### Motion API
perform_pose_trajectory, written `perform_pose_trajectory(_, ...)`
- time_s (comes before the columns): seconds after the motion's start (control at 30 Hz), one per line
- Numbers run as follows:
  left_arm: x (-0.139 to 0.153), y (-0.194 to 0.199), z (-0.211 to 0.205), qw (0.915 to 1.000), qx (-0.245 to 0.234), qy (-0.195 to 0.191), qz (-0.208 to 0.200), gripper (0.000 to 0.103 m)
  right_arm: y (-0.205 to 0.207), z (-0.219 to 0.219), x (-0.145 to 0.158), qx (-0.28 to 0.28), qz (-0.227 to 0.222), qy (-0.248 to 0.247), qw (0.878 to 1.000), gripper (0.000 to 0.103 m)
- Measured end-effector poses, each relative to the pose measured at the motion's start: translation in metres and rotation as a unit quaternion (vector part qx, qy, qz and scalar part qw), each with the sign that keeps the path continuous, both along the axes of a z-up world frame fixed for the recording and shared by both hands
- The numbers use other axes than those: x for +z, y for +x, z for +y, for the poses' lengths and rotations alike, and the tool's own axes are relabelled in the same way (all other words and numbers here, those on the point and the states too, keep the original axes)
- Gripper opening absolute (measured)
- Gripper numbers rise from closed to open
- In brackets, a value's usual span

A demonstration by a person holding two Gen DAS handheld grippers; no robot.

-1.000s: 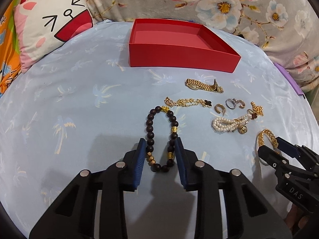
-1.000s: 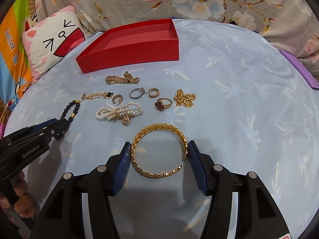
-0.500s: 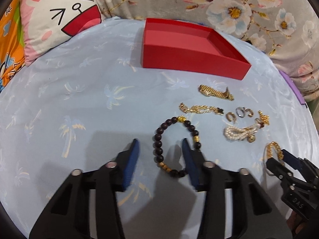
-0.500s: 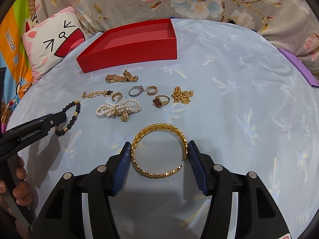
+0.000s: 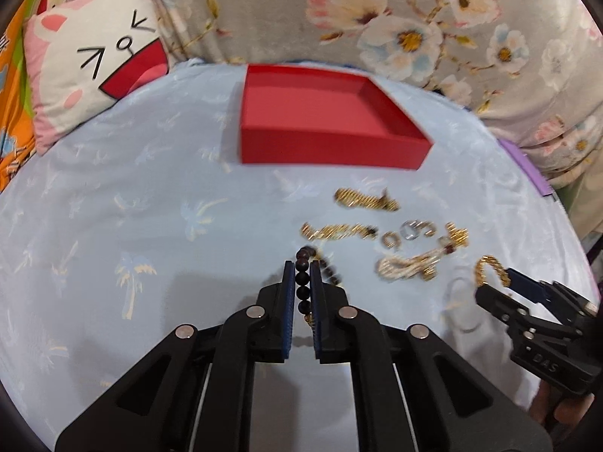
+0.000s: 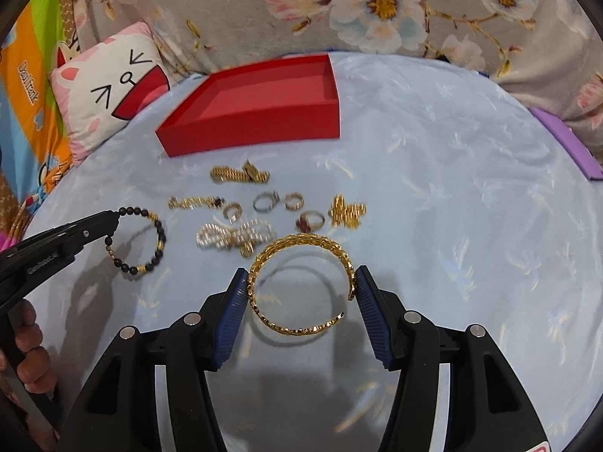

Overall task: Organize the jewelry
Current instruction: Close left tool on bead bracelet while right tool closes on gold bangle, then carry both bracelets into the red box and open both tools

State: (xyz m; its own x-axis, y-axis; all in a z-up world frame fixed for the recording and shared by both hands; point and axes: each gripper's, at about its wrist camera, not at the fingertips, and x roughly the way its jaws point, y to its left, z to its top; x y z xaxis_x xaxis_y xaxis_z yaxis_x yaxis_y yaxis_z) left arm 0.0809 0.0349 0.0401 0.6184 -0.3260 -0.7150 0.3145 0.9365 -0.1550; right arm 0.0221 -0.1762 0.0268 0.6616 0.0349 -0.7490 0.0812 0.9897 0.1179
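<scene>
So both grippers have something and nothing's in the box yet. The left gripper (image 5: 301, 286) is pinched shut on the dark bead bracelet (image 6: 145, 241), with a run of beads squeezed between its blue pads (image 5: 288, 301) and the rest of the loop hanging free off the tip; in the right wrist view it looks lifted a bit off the blue bedsheet (image 6: 452, 226), judging by the shadow under it. The right gripper (image 6: 301, 282) has its jaws spread wide but pressed against both sides of the gold bangle (image 6: 301, 282), so I'd call that a grip too, and the shadow below says it's off the sheet.

Everything else is sitting in a loose cluster on the sheet between the grippers and the red tray (image 6: 256, 113): a gold watch-style chain (image 6: 239, 175), a thin gold chain (image 6: 196, 201), a few rings and hoops (image 6: 265, 203), a red-stone ring (image 6: 311, 220), a gold charm (image 6: 346, 211) and the pearl piece (image 6: 233, 235).

The tray is near the far edge of the bed and looks totally empty. So, early days: two pieces picked up, zero dropped off, roughly half a dozen to go.
</scene>
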Motion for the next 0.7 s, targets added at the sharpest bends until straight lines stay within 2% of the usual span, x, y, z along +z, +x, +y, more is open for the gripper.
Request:
perform_pose_trajectory(0.2,0.063,0.016,-0.013,0.997,-0.047,-0.015,-0.06,0.007,0.037,-0.011,0.055,0.042,-0.031,0.012,0.999,0.056)
perform_pose_trajectory(0.4,0.115,0.078,-0.031,0.9923,-0.058,-0.031,-0.105,0.007,0.122,-0.02,0.096,0.07,-0.047,0.026,0.996,0.056)
perform_pose_trajectory(0.5,0.125,0.122,-0.042,0.9924,-0.053,-0.03,-0.107,0.007,0.17,-0.02,0.101,0.08,-0.039,0.034,0.995,0.056)
perform_pose_trajectory(0.7,0.113,0.206,-0.062,0.9953,-0.032,-0.004,-0.091,0.007,0.265,-0.019,0.088,0.079,-0.011,0.026,0.996,0.056)
